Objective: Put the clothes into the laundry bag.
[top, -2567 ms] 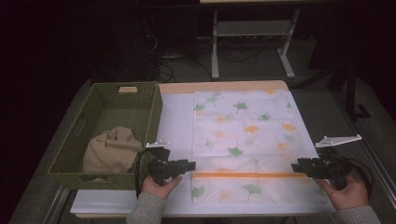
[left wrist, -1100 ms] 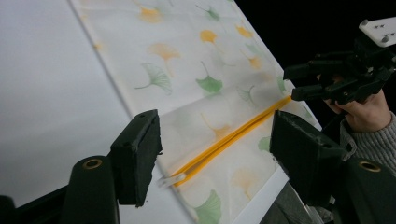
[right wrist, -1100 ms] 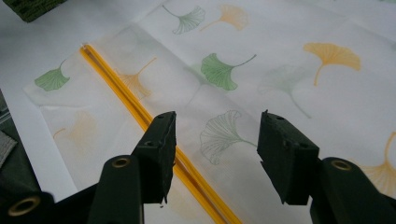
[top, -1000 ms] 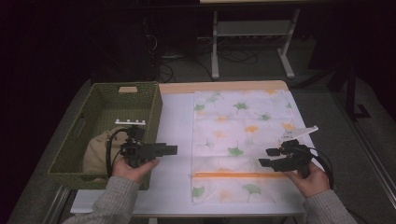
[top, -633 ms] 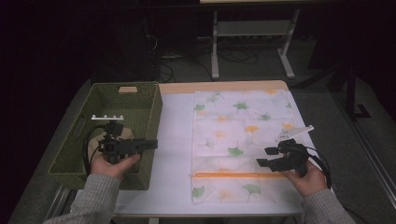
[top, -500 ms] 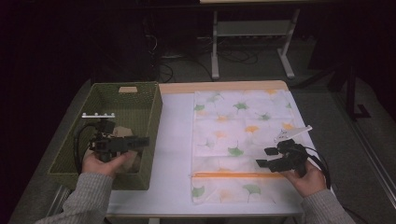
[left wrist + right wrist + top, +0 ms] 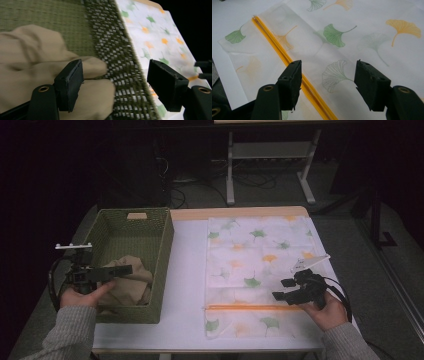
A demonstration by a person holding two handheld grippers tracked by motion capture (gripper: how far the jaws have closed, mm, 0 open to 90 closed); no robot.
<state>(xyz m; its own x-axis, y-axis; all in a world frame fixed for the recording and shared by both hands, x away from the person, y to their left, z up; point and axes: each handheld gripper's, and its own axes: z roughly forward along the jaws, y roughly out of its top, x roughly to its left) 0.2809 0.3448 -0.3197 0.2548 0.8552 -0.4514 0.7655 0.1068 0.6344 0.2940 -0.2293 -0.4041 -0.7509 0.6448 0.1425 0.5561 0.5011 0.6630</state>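
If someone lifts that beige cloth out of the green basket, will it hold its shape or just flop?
The beige cloth probably flops: it lies crumpled in soft folds in the green basket. It looks light for its bulk, so it should lift easily. Its loose folds could drag on the woven wall.
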